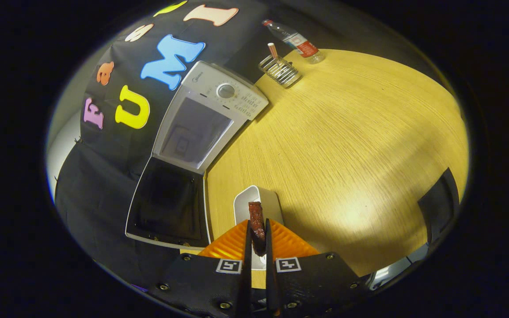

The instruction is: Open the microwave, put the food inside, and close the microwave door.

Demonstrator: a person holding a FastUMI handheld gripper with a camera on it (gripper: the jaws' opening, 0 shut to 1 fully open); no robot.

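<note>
One tool (258, 240), fingers drawn close together and pressing from both sides on a dark reddish-brown strip of food (256, 225); the strip stands upright between them, its upper end rising past the fingertips. Each finger carries a small square black-and-white marker.

One white dish (261, 204), rounded in outline, on the worktop (347, 145) just ahead of the fingers and directly behind the food.

One white microwave (212, 119) at the edge of the worktop against the black booth wall. Door (166, 205) swung fully open, dark glass panel facing the camera. Control panel (232, 93) with one round silver dial ringed by printed marks; a small logo sits near the dial and rows of fine print beside it, all too small to read.

One wire rack (280, 70) beyond the microwave, holding a slim stick-like item with a red-and-white tip.

One clear plastic bottle (296, 42), red cap, red-and-white label, text illegible, lying near the rack at the far edge of the worktop.

One light wood-grain worktop, bare across its middle.
</note>
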